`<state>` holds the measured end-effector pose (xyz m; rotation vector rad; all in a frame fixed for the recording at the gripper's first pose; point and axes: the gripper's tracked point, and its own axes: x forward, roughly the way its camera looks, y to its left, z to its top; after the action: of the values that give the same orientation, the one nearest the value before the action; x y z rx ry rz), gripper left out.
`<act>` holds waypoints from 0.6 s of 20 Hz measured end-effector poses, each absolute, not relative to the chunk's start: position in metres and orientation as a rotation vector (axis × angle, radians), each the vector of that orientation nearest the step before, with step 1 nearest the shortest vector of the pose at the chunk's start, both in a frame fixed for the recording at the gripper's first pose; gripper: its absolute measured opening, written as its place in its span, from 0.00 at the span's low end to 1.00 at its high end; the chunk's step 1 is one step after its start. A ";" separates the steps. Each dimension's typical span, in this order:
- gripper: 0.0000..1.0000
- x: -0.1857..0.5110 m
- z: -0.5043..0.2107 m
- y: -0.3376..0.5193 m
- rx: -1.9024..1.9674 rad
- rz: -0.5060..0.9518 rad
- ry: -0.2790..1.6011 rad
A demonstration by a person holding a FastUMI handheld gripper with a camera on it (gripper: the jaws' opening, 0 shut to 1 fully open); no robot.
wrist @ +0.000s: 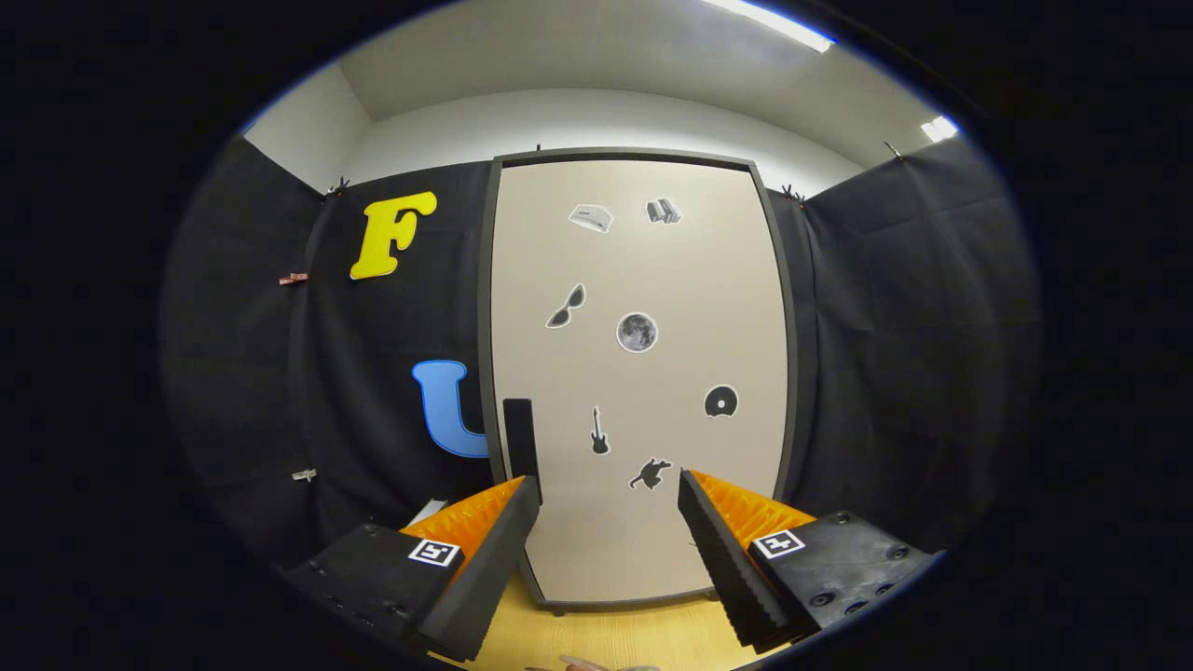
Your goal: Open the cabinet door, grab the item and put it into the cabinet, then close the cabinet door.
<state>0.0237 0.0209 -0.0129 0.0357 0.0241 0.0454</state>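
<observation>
My jaws (608,494) stand open and empty before the closed cabinet door (638,373); its handle (519,438) lies just beyond the left jaw. Risk: a shallow grip slips off the handle, leaving the door shut.

Low behind tongs (608,494), facing probably near cabinet door (643,373)

Black cloth (885,354) hangs on both sides as the booth's wall, clipped along its upper edge with small clamps (336,189). Above it rises a plain white room wall (596,121), meeting a pale ceiling (596,47) where a long strip light (774,23) glows, with a second bright fixture (939,129) off to one side. Below runs a light wooden surface (643,634).
</observation>
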 end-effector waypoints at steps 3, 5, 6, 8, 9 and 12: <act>0.98 0.033 -0.018 0.037 0.029 0.068 0.029; 0.98 0.041 -0.022 0.052 0.031 0.096 0.037; 0.98 0.045 -0.024 0.058 0.035 0.107 0.041; 0.98 0.054 -0.029 0.071 0.044 0.126 0.047; 0.98 0.059 -0.030 0.077 0.045 0.133 0.047; 0.98 0.074 -0.036 0.093 0.043 0.157 0.041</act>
<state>0.0737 0.0933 -0.0355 0.0432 0.0413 0.1575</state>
